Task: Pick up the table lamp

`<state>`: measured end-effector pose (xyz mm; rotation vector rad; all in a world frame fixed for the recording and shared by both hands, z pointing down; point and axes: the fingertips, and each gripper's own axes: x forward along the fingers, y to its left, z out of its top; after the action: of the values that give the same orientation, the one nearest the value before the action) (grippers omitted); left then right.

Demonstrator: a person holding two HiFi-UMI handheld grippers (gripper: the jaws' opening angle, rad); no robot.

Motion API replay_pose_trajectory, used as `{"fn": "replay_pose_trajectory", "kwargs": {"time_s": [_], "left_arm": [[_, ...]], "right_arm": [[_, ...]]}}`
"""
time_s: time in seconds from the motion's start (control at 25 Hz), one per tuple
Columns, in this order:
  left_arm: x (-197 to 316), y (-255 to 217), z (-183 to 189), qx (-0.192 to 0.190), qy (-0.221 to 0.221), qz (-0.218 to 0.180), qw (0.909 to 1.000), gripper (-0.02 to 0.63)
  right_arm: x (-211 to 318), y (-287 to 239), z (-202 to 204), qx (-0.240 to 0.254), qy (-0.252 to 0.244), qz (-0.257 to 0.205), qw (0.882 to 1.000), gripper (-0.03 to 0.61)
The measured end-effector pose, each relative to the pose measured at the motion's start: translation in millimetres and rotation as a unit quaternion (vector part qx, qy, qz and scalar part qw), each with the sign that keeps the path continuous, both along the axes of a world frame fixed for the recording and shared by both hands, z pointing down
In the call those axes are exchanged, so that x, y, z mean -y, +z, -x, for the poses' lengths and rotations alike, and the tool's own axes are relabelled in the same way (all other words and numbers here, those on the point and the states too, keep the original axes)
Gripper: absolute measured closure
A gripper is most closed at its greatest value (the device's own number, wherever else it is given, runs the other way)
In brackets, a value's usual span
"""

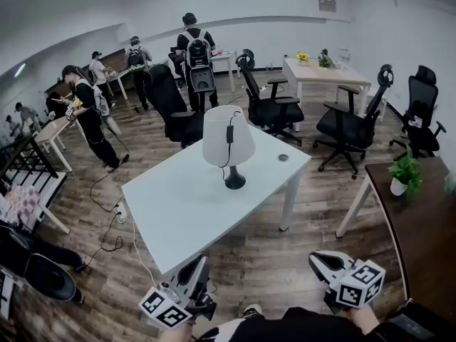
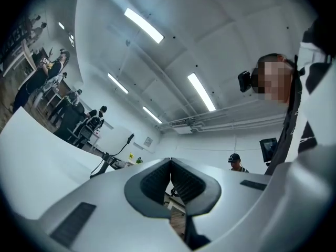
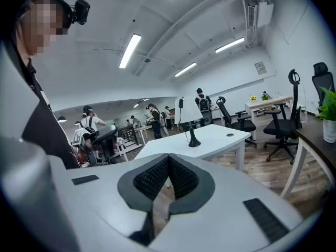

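Your left tongs (image 1: 197,265) and right tongs (image 1: 320,261) are pressed together, empty, well short of the lamp (image 1: 234,171). Grab its shade (image 1: 214,142) and you may tip it; the cord (image 1: 230,131) could snag.

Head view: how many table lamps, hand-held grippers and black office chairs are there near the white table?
Table lamp: 1
Hand-held grippers: 2, the left hand-held gripper and the right hand-held gripper
Black office chairs: 4
Total: 7
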<state>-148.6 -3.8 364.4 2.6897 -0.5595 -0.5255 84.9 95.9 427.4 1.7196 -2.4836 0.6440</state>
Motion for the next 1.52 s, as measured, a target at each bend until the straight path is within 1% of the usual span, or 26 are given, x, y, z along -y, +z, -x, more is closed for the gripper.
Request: {"fn": "replay_pose_trajectory", "kwargs": {"time_s": [0.16,0.28,0.36,0.44,0.48,0.56,0.64,0.72,0.8,0.88,0.96,1.08,1.16,1.28,1.36,1.52], "left_arm": [[47,-16,-4,-0.001,-0.004,-0.011,0.9999,0.598],[82,-21,-1,-0.005,-0.010,-0.007,0.9999,0.598],[101,-22,0,-0.002,-0.009,-0.011,0.9999,0.598],[115,-23,0,0.007,-0.009,-0.022,0.9997,0.598],[121,-23,1,0.010,-0.013,-0.030,0.9994,0.598],[134,-25,7,0.012,-0.037,-0.048,0.9981,0.598],[150,-24,16,0.008,-0.064,-0.051,0.9966,0.598],[166,-20,22,0.003,-0.073,-0.036,0.9967,0.598],[178,-13,23,0.009,-0.072,-0.016,0.9972,0.598],[184,-7,22,0.026,-0.062,0.003,0.9978,0.598],[185,0,19,0.048,-0.040,0.019,0.9978,0.598],[185,7,20,0.068,-0.022,0.026,0.9971,0.598],[187,9,22,0.063,-0.023,0.024,0.9975,0.598],[187,14,24,0.052,-0.024,0.026,0.9980,0.598],[185,21,22,0.053,-0.019,0.033,0.9979,0.598],[182,34,13,0.060,-0.008,0.050,0.9969,0.598]], "right_arm": [[47,-14,-7,0.001,0.005,-0.011,1.000,0.563],[83,-21,-9,-0.004,0.006,-0.015,1.000,0.563],[104,-25,-9,-0.010,0.003,-0.020,1.000,0.563],[122,-27,-8,-0.014,0.000,-0.026,1.000,0.563],[130,-27,-9,-0.015,0.000,-0.028,0.999,0.563],[144,-25,-10,-0.018,0.003,-0.031,0.999,0.563],[158,-26,-9,-0.020,0.003,-0.036,0.999,0.563],[168,-25,-9,-0.027,0.003,-0.036,0.999,0.563],[177,-26,-8,-0.033,0.001,-0.035,0.999,0.563],[185,-30,-7,-0.035,-0.001,-0.039,0.999,0.563],[194,-37,-6,-0.028,-0.001,-0.046,0.999,0.563],[209,-44,-1,-0.006,-0.004,-0.055,0.998,0.563],[215,-47,3,0.005,-0.011,-0.059,0.998,0.563],[214,-39,4,-0.003,-0.012,-0.045,0.999,0.563],[209,-32,1,-0.007,-0.006,-0.033,0.999,0.563],[196,-21,-8,-0.001,0.014,-0.015,1.000,0.563]]}}
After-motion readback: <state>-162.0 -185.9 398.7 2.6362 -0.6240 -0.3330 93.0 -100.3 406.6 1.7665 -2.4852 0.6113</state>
